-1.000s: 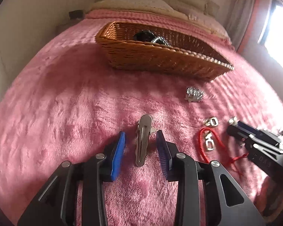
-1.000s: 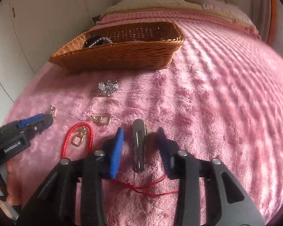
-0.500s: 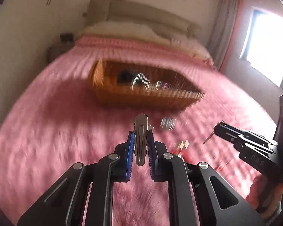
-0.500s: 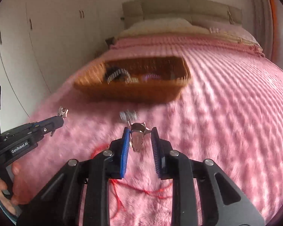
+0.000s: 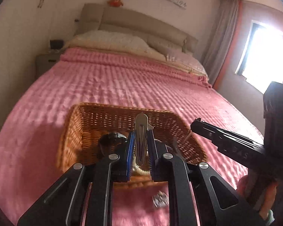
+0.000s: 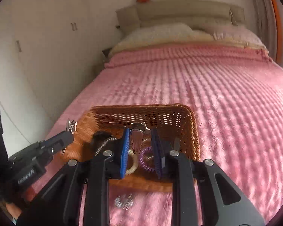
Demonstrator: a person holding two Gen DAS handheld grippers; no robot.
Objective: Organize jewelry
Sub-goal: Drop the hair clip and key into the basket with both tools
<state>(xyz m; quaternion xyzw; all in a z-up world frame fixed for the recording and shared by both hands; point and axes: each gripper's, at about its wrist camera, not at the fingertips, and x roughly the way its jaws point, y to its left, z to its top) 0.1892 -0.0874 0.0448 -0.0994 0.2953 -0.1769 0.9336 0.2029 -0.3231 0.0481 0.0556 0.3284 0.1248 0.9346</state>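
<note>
Left wrist view: left gripper (image 5: 141, 146) is clamping a silver hair clip (image 5: 141, 131) between its blue pads (image 5: 130, 150), jaws drawn close together on the clip's two long edges. The clip is standing upright, its rounded end sticking out past the fingertips. Gripper and clip are hovering over the near part of the wicker basket (image 5: 73, 131). A black item (image 5: 111, 139) is lying inside the basket just left of the left finger; it is partly hidden, type not identifiable. A small silver cluster (image 5: 160, 200) is lying blurred on the pink blanket (image 5: 122, 79), in front of the basket's near wall. Right wrist view: right gripper (image 6: 139, 145) is holding a second clip (image 6: 136, 139), metallic, by its wide head. Jaws are standing wider here, the head appearing to span the gap; contact on the right pad is hard to confirm. This clip is hanging point-down over the basket interior. Below it a purple spiral tie (image 6: 147, 160) and a cream ring (image 6: 133, 166) are lying on the basket floor, just beside each other. Both grippers are sitting side by side above the same basket, each showing at the edge of the other's view. The basket is resting on the blanket, well short of the pillows (image 6: 160, 32) and headboard (image 6: 179, 9)
</note>
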